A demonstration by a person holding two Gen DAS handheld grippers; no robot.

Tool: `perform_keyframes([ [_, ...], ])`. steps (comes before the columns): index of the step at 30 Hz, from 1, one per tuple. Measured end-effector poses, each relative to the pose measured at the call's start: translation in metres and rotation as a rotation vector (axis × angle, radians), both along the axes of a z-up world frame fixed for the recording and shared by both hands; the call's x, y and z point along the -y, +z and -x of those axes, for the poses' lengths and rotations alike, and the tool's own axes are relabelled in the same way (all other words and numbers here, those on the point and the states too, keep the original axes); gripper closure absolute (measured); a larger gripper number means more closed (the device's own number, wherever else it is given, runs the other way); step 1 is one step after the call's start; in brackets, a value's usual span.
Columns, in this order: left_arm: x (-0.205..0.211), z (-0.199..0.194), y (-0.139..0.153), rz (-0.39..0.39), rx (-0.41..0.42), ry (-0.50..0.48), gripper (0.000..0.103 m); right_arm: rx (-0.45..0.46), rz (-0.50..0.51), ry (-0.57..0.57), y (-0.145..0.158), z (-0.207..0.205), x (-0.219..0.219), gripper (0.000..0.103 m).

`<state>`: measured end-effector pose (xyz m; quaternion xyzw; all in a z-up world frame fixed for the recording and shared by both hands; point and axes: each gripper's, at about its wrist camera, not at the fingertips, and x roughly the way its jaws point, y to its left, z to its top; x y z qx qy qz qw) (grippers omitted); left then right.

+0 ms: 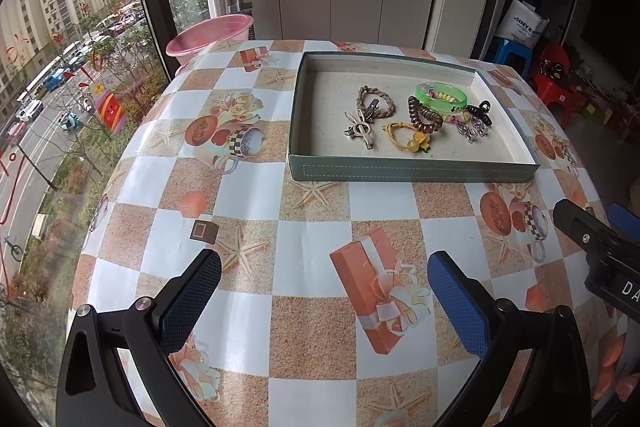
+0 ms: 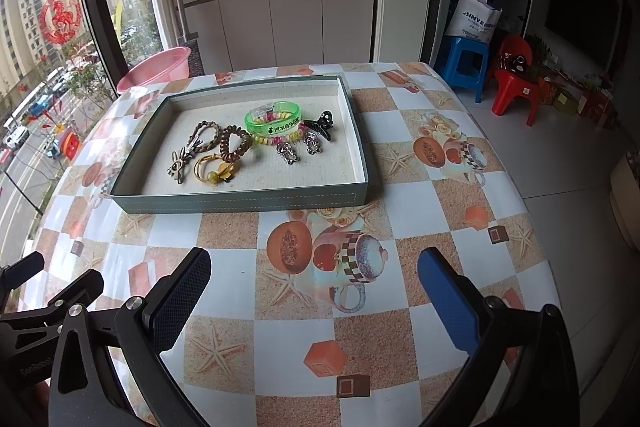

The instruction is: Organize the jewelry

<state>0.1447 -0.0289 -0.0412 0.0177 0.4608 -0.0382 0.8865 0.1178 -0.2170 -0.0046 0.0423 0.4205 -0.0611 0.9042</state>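
Observation:
A shallow grey-green tray (image 1: 412, 171) (image 2: 240, 202) sits on the checkered table and holds the jewelry. Inside lie a green bangle (image 1: 441, 95) (image 2: 273, 121), a brown spiral hair tie (image 1: 424, 115) (image 2: 235, 143), a braided brown loop (image 1: 375, 99) (image 2: 206, 135), a silver clip (image 1: 362, 129) (image 2: 180, 161), a yellow hair tie (image 1: 408, 139) (image 2: 214, 169), a black claw clip (image 1: 480, 111) (image 2: 320, 125) and silver charms (image 1: 472, 131) (image 2: 298, 147). My left gripper (image 1: 324, 275) hangs open over the near table, empty. My right gripper (image 2: 314, 269) is open and empty too, short of the tray.
A pink basin (image 1: 210, 35) (image 2: 156, 67) stands beyond the table's far left corner by the window. White cabinets (image 1: 336, 3) line the back. Blue (image 2: 464, 61) and red (image 2: 514, 83) stools stand on the floor at right. The right gripper's body (image 1: 600, 247) shows at the left view's right edge.

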Motion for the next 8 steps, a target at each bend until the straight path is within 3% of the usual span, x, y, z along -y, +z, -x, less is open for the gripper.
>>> perform_keyframes([
  [8, 0.0005, -0.0009, -0.0006, -0.004, -0.006, -0.001, 0.0, 0.001, 0.001, 0.002, -0.0002, 0.0003, 0.0002, 0.0],
])
